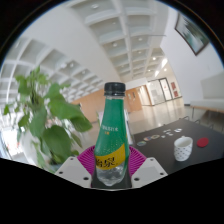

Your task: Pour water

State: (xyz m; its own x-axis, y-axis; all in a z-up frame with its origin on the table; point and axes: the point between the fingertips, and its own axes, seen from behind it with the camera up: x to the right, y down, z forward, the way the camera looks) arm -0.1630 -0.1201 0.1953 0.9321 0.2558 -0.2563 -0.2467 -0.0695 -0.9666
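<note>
A clear plastic bottle (112, 135) with a dark green cap and a green and yellow label stands upright between my gripper's (111, 168) two fingers. The magenta pads (83, 161) press against its lower body on both sides, and the bottle is held up off the table. A small white ribbed cup (183, 149) stands on the table beyond the right finger, well apart from the bottle. The bottle's base is hidden behind the fingers.
A green leafy plant (40, 115) stands close on the left, beside the bottle. A pink object (204, 142) lies just past the cup. The white table (195, 155) stretches to the right. A long hallway opens behind.
</note>
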